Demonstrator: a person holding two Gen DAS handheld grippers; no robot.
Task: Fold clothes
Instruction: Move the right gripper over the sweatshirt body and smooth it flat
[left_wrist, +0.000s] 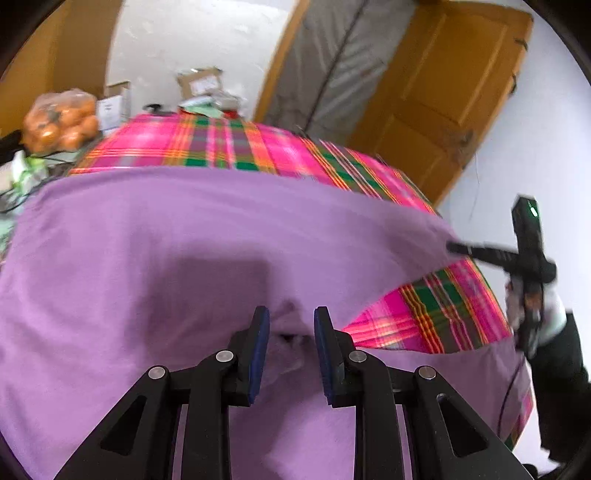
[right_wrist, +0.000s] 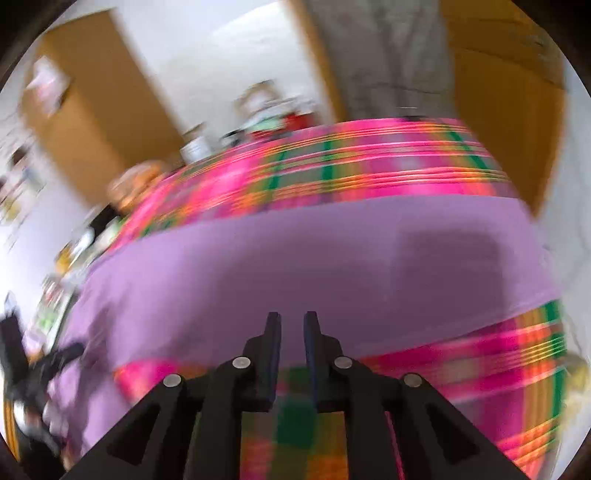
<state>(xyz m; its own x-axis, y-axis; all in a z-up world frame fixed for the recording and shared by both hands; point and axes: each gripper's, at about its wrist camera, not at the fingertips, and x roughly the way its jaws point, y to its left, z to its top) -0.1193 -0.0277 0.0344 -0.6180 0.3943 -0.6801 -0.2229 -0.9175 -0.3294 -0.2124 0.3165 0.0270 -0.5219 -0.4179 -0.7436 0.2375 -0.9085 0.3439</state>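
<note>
A purple garment (left_wrist: 184, 240) lies spread over a table covered with a pink plaid cloth (left_wrist: 240, 144). My left gripper (left_wrist: 290, 325) is at the garment's near edge, its blue pads closed on a bunched fold of the purple fabric. In the left wrist view my right gripper (left_wrist: 452, 247) shows at the far right, its tip at the garment's right corner. The blurred right wrist view shows the right gripper (right_wrist: 292, 325) with its jaws apart and nothing between them, the purple garment (right_wrist: 295, 258) beyond and plaid cloth (right_wrist: 369, 166) beneath. The left gripper (right_wrist: 74, 349) is a dark blur at the left.
A bag of oranges (left_wrist: 61, 122), a white box (left_wrist: 114, 105) and cardboard boxes (left_wrist: 201, 83) crowd the table's far left end. A wooden door (left_wrist: 443, 92) and a grey upright pad (left_wrist: 332, 66) stand behind. A person's hand (left_wrist: 550, 310) holds the right gripper beside the table's right edge.
</note>
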